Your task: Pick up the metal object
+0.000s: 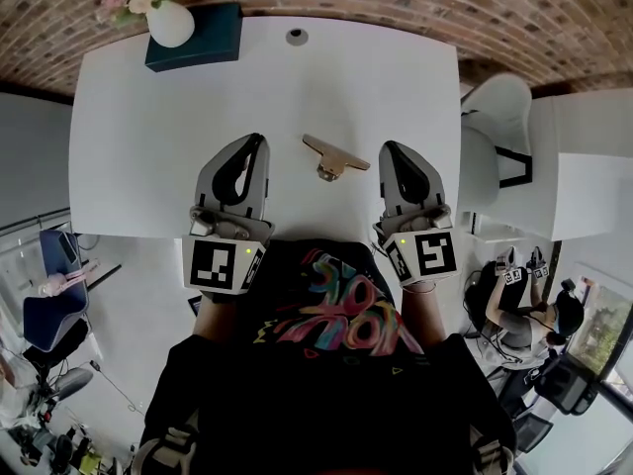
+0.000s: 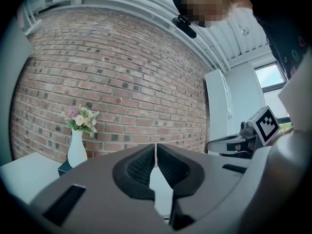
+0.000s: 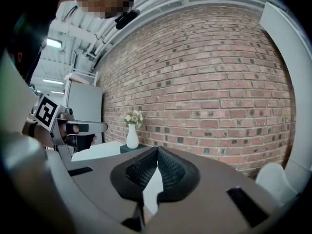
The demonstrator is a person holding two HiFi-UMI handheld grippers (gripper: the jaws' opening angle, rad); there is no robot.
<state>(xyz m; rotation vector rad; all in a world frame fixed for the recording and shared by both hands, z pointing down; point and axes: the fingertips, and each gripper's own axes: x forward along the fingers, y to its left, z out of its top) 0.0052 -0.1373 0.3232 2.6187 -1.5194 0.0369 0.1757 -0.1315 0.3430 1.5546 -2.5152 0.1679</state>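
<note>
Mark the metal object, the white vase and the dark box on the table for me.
metal object (image 1: 334, 153): head view, centre of its long flat bar.
white vase (image 1: 170, 24): head view, its rounded body.
dark box (image 1: 213, 33): head view, its top face beside the vase.

Your left gripper (image 1: 259, 142) and right gripper (image 1: 388, 147) reach forward side by side, well apart, both pointing roughly level. Each has its jaws pressed together with nothing between them. Your left forearm (image 1: 206, 317) and right forearm (image 1: 421, 311) run straight back from them to your body.
</note>
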